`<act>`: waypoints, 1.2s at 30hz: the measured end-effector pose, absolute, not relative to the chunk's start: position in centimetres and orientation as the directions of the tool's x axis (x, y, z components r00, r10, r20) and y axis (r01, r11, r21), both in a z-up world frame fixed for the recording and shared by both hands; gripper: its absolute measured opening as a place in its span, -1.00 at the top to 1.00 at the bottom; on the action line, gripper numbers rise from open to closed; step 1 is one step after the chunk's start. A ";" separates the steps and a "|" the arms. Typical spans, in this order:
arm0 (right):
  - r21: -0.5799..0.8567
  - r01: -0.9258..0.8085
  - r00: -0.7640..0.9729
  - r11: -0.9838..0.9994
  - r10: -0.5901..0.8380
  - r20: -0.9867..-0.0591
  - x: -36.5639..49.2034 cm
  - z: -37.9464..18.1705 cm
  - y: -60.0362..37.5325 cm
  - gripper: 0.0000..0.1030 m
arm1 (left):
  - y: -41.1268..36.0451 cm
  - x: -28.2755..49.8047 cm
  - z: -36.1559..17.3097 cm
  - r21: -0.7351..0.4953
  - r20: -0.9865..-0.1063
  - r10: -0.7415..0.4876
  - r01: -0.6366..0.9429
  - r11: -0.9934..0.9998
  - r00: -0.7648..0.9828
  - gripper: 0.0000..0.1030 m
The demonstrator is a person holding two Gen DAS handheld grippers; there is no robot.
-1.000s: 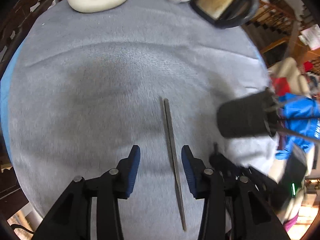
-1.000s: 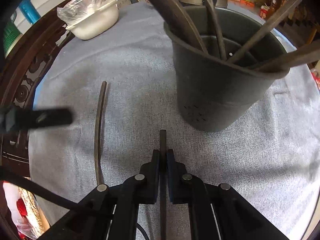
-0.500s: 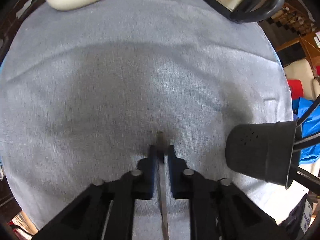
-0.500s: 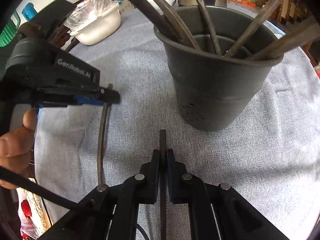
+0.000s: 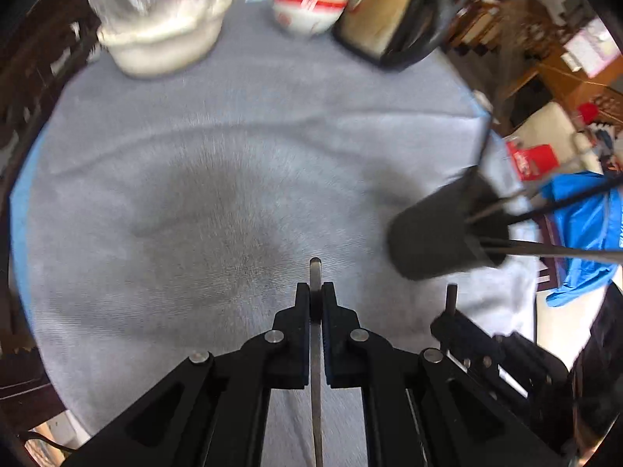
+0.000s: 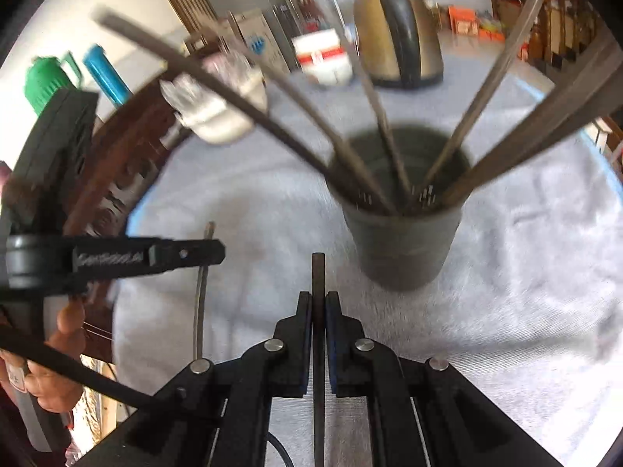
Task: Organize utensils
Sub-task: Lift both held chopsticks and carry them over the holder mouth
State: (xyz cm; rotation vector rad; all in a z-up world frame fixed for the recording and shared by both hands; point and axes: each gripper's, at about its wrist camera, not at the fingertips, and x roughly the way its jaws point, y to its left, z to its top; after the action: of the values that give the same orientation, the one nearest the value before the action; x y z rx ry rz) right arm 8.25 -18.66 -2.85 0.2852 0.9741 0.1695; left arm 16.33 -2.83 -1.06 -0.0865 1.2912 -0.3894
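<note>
A grey cloth (image 5: 241, 148) covers the round table (image 5: 17, 210), whose blue edge shows at the rim. The left gripper (image 5: 316, 292) is closed on a thin metal utensil (image 5: 315, 268); the right gripper (image 6: 318, 299) is clamped on a dark stick (image 6: 318, 268). A dark holder (image 6: 405, 249) full of utensils stands on the cloth just ahead. At the far edge sit a white tub (image 5: 163, 46), a red-striped bowl (image 5: 307, 4) and a kettle (image 6: 397, 35). Cluttered wooden furniture (image 5: 545, 70) lies beyond.
</note>
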 end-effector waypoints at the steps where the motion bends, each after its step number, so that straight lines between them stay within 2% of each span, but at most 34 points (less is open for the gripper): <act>1: 0.318 -0.021 0.574 0.948 0.272 -0.772 7.8 -2.0 -18.9 0.86 | -2.5 15.6 0.3 -0.278 -0.906 -0.338 0.246 0.929 0.253 0.90; 5: 0.328 -0.041 0.653 0.944 0.274 -0.706 5.8 0.9 -19.4 0.86 | -1.8 13.3 4.7 -0.277 -0.858 -0.369 0.284 0.918 0.356 0.90; 13: 0.359 -0.071 0.755 0.931 0.286 -0.591 2.4 4.7 -19.9 0.86 | -0.3 8.9 9.5 -0.250 -0.775 -0.395 0.335 0.908 0.493 0.90; 26: 0.362 -0.082 0.861 0.929 0.249 -0.444 -0.4 9.6 -21.1 0.86 | -1.3 6.7 14.1 -0.237 -0.678 -0.439 0.390 0.890 0.590 0.90; 36: 0.364 -0.054 0.932 0.930 0.177 -0.316 -0.1 13.7 -23.9 0.86 | -3.0 6.6 19.0 -0.220 -0.557 -0.449 0.398 0.891 0.698 0.90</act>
State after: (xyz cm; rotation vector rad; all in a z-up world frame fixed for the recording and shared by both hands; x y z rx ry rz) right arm -0.11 -23.86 13.70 0.3588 0.3526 0.1208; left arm 6.63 -3.01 18.98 -0.0843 0.6431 -0.4725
